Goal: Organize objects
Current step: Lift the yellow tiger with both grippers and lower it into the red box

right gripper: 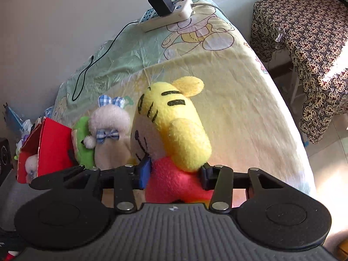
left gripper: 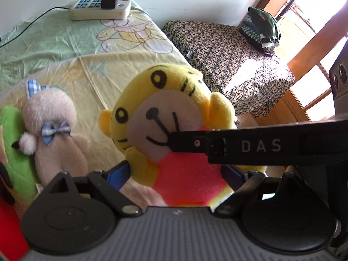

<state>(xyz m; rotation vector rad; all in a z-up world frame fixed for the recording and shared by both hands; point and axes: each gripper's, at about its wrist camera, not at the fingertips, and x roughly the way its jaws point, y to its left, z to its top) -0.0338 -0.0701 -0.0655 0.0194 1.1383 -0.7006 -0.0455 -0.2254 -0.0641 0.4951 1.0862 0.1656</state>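
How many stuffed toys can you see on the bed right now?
3 for certain. The yellow tiger plush is clamped by both grippers, the beige bunny lies beside it, and a green plush sits behind the bunny. The red box may hide more.

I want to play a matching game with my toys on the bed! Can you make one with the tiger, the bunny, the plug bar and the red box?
Things:
1. yellow tiger toy
2. bunny toy
3. power strip
4. red box

Clues:
A. at the far end of the bed, with a black charger plugged in
B. squeezed in the right tongs
C. wears a blue checked bow
D. open, with a white fluffy thing inside

Pairs: 1-B, 2-C, 3-A, 4-D
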